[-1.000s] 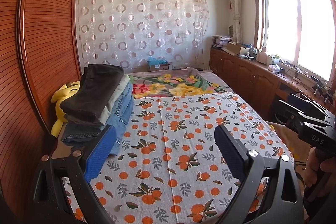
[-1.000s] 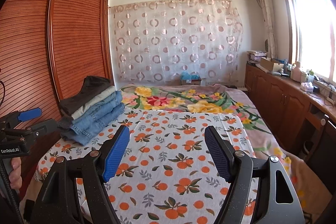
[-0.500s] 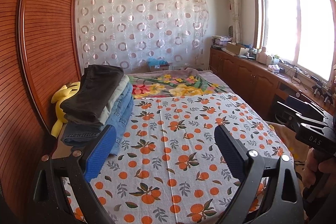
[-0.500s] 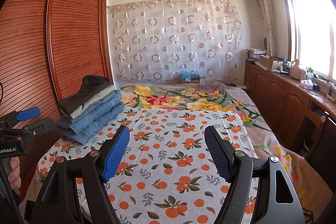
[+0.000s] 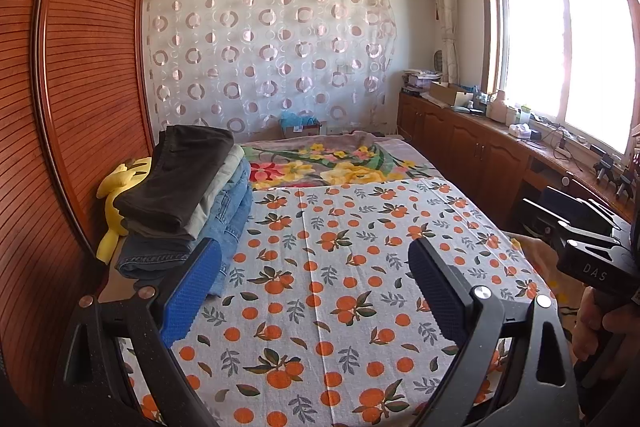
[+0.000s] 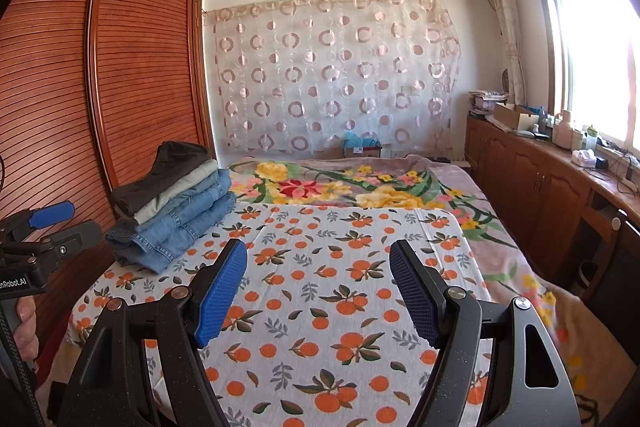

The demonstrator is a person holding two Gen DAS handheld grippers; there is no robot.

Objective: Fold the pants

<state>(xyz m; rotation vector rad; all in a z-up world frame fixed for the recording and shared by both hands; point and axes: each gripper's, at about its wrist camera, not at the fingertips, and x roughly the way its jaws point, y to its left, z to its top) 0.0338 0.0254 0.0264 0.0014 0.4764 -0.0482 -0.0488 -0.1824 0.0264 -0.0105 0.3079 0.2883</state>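
A stack of folded pants lies at the left side of the bed, by the wardrobe: dark pair on top, grey-green under it, blue jeans below. It also shows in the right wrist view. My left gripper is open and empty, above the orange-print sheet, just right of the stack. My right gripper is open and empty over the sheet's middle. Each gripper shows at the edge of the other's view: the right one, the left one.
A wooden slatted wardrobe stands close on the left. A yellow soft toy lies behind the stack. A floral blanket covers the far bed. Low cabinets with clutter run under the window on the right.
Both grippers stay open; the views have barely shifted. The pants stack has not moved.
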